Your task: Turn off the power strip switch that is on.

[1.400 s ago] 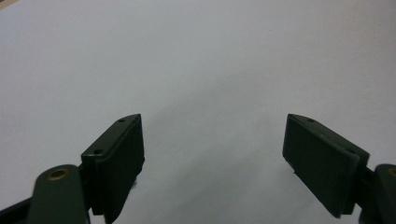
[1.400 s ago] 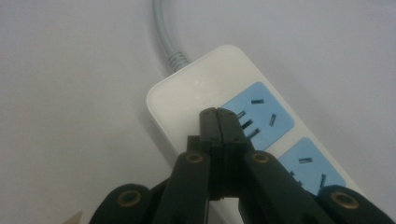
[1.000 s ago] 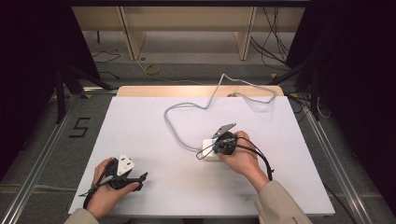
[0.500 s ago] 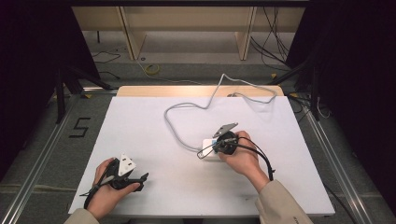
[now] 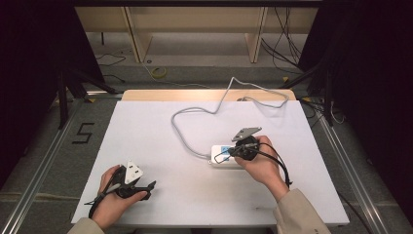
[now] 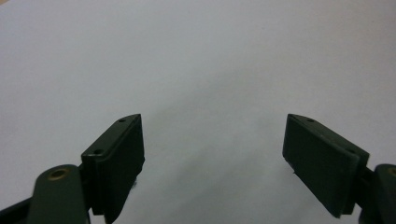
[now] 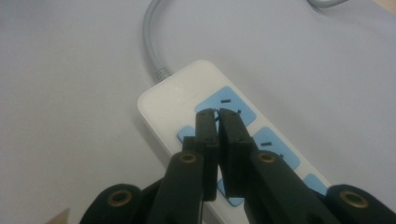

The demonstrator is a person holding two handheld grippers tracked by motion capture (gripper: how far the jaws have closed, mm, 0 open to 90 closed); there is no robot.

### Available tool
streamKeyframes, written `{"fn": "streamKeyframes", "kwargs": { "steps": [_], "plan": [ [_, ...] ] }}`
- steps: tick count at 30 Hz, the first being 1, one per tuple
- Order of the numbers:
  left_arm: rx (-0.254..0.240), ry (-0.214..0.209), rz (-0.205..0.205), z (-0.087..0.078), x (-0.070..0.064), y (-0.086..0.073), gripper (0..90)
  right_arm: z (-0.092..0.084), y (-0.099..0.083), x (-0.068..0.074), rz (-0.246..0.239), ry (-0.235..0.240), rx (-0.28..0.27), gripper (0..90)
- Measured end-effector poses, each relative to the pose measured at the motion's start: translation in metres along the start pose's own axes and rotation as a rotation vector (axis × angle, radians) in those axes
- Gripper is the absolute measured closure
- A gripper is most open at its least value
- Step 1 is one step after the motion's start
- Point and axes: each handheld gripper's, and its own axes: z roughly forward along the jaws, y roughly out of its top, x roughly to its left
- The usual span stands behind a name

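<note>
The bench (image 5: 160, 131) is plain white, with a pale wood strip at its far edge. The power strip (image 7: 187, 100) is white with light-blue socket panels and a grey cord (image 5: 195, 113). Both grippers are black; sleeves (image 5: 297, 214) are beige.

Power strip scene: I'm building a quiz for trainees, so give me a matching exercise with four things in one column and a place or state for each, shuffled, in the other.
Things:
1. left gripper
2. right gripper
3. power strip
4. grey cord

States or places:
A. white, with blue socket faces
B. jaws wide apart over bare table
C. loops toward the table's far edge
D. jaws closed, above the sockets

Pairs: 1-B, 2-D, 3-A, 4-C
</note>
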Motion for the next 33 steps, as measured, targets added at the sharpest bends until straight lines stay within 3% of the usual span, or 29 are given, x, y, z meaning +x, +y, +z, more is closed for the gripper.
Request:
{"fn": "streamKeyframes", "kwargs": {
  "steps": [13,33],
  "plan": [
    [-0.001,0.002,-0.003,-0.001,0.001,-0.001,20.4,-0.021,-0.02,-0.003,0.009,-0.008,-0.03,80.9],
    [0.0,-0.004,-0.009,-0.002,0.001,-0.002,20.5,-0.052,-0.083,0.001,0.061,-0.038,-0.145,63.5]
  ]
}}
